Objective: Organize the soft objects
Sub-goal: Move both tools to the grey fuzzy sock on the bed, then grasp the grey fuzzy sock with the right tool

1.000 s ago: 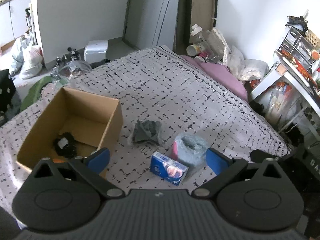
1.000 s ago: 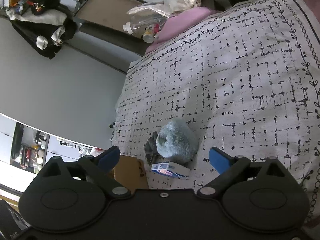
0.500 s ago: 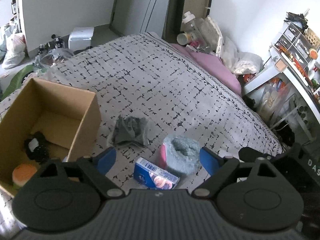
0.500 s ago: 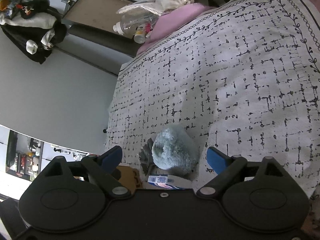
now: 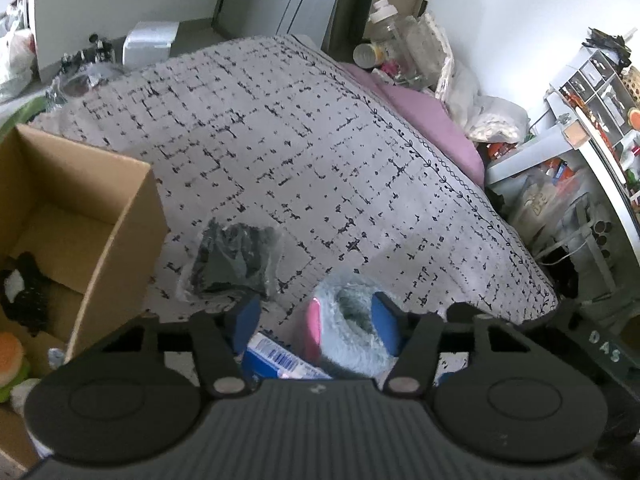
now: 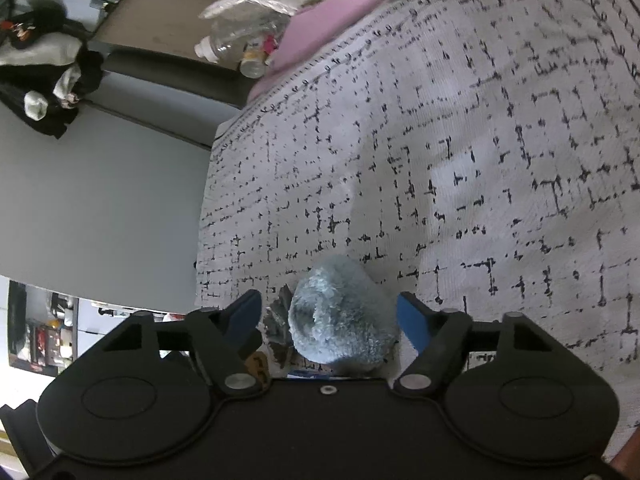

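Observation:
A fluffy blue-grey slipper (image 5: 352, 332) with a pink sole lies on the patterned bedspread (image 5: 300, 152). My left gripper (image 5: 316, 320) is open, its blue pads on either side of the slipper and a blue tissue pack (image 5: 276, 360). A bagged dark grey cloth (image 5: 236, 258) lies just beyond. My right gripper (image 6: 328, 314) is open around the same slipper (image 6: 340, 316) from the other side. A cardboard box (image 5: 80, 216) at the left holds a black plush (image 5: 20, 292) and a burger toy (image 5: 12, 360).
Bottles and bags (image 5: 400, 52) are piled past the pink sheet (image 5: 432, 128) at the bed's far corner. A cluttered white shelf (image 5: 592, 120) stands at the right. A white box (image 5: 150, 42) and bags sit on the floor at the far left.
Both grippers have moved closer to the slipper, which now lies between their open pads. The left view has shifted right, so the box sits further left.

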